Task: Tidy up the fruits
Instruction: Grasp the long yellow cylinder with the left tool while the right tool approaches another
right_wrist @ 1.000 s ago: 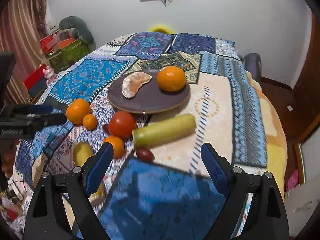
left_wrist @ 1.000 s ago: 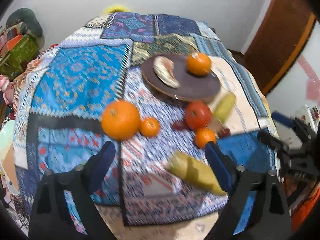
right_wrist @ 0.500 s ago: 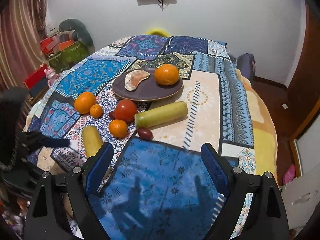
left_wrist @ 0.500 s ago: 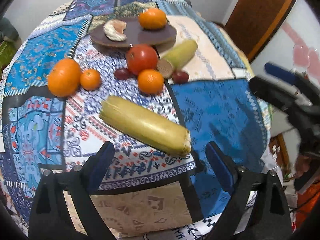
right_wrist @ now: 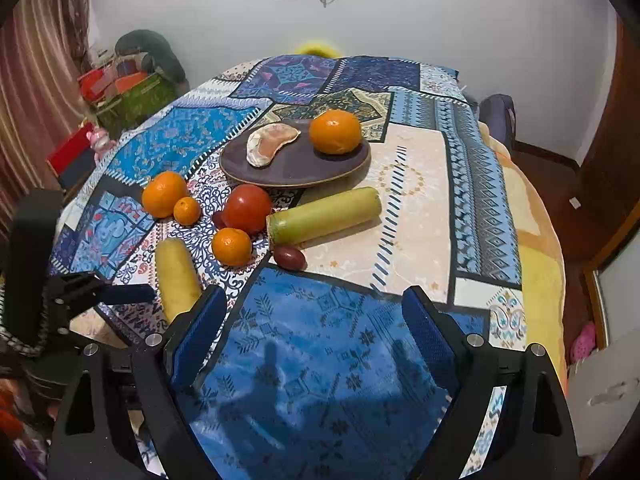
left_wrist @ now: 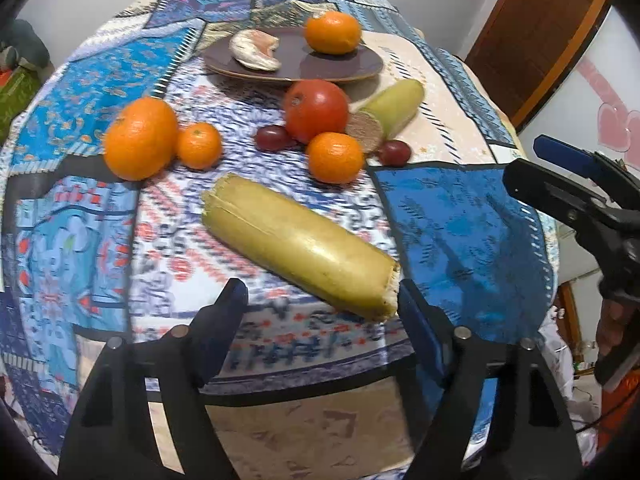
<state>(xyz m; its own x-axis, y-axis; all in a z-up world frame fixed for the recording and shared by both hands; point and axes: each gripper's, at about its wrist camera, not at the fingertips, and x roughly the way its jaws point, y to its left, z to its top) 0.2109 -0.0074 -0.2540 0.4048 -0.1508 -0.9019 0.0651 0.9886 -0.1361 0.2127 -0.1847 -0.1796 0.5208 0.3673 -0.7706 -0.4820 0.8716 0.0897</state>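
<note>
A dark brown plate [left_wrist: 344, 66] [right_wrist: 296, 164] holds an orange [left_wrist: 333, 33] [right_wrist: 335, 131] and a peeled citrus piece [left_wrist: 256, 49] [right_wrist: 272, 144]. In front of it lie a red tomato [left_wrist: 316, 110] [right_wrist: 248, 208], a big orange [left_wrist: 140, 138] [right_wrist: 164, 194], two small oranges [left_wrist: 199, 146] [left_wrist: 335, 157], two dark grapes [left_wrist: 394, 153] [right_wrist: 289, 257], a green cane piece [left_wrist: 394, 114] [right_wrist: 324, 216] and a yellow cane piece [left_wrist: 300, 246] [right_wrist: 176, 272]. My left gripper [left_wrist: 322, 312] is open, just short of the yellow piece's near end. My right gripper [right_wrist: 314, 332] is open and empty over the blue patch.
The patchwork cloth [right_wrist: 412, 84] covers a round table whose edge drops off close in front of both grippers. A wooden door [left_wrist: 540, 32] stands at the right. Boxes and bags [right_wrist: 124, 92] sit by the curtain at the left. The right gripper shows in the left wrist view [left_wrist: 568, 184].
My left gripper has swung right and moved closer to the yellow piece, which now lies right in front of it. My right gripper has drawn back from the fruit.
</note>
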